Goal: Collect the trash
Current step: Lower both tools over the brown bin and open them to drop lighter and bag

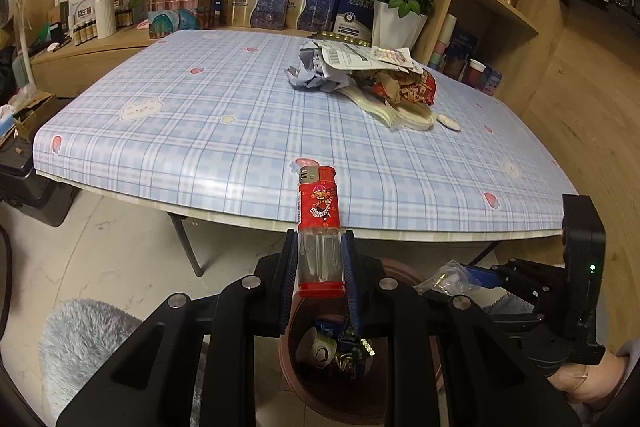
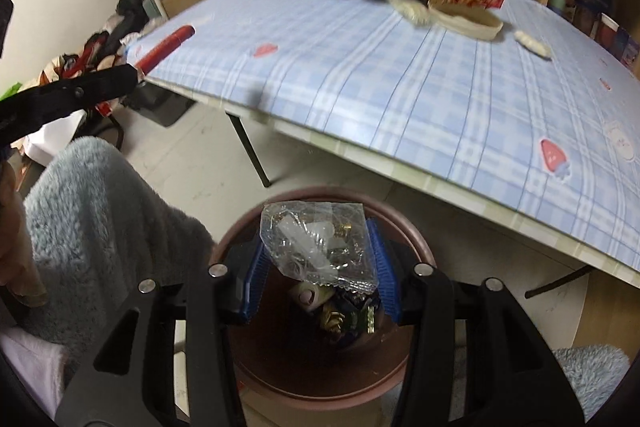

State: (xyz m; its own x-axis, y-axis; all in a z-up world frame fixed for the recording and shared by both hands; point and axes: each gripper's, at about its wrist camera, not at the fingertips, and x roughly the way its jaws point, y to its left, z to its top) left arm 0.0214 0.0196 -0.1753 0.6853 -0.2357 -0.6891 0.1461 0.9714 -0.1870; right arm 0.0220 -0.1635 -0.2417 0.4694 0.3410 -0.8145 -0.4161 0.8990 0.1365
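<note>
Item: bin, rim partly hidden behind my fingers; contents a jumble of wrappers, hard to identify. Left gripper: fingers clamped on a red lighter above the bin. Right gripper: clear plastic bag between fingers. Beyond fingertips, bench with trash heap.

Left wrist cam sits low off the worktop edge, facing fwd across it to the shelves; bin just below its gripper. Right wrist cam tilts down, close over the same bin. Both share bin, worktop, trash pile.
</note>
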